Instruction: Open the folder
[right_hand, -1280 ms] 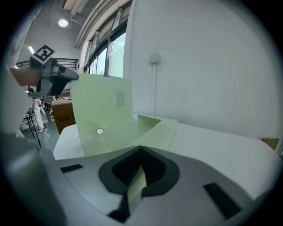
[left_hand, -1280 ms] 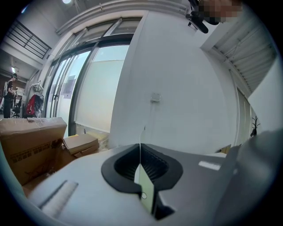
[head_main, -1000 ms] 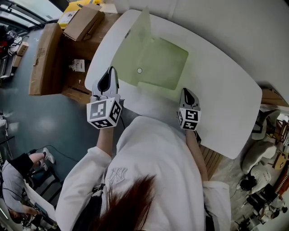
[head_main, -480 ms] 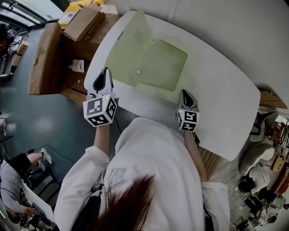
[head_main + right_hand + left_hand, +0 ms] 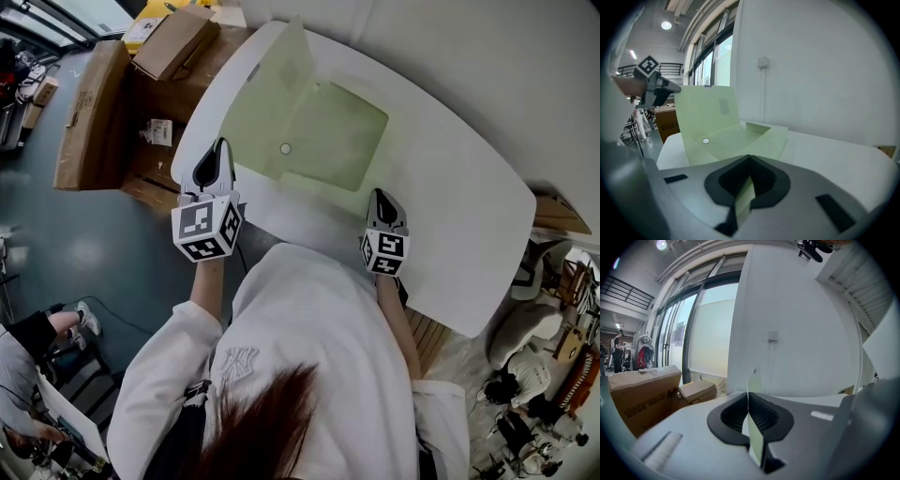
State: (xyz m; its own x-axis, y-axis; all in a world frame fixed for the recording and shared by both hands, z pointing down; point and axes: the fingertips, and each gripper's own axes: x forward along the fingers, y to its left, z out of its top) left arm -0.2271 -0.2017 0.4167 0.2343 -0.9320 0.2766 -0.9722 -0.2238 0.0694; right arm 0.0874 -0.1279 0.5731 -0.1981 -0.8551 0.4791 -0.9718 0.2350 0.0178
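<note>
On white table [image 5: 450, 216], pale green plastic folder [image 5: 328, 131] lies open, far-left flap [image 5: 277, 75] raised. Left gripper [image 5: 217, 150] fingers clamped on flap edge; right gripper [image 5: 383, 197] fingers clamped on folder's near-right edge.

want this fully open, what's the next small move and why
Probably swing the left gripper slightly further outward, tipping the raised flap of the pale green translucent plastic folder back. Its jaws are shut on that flap, which stands half up, while the right gripper pinches the folder's near edge.
</note>
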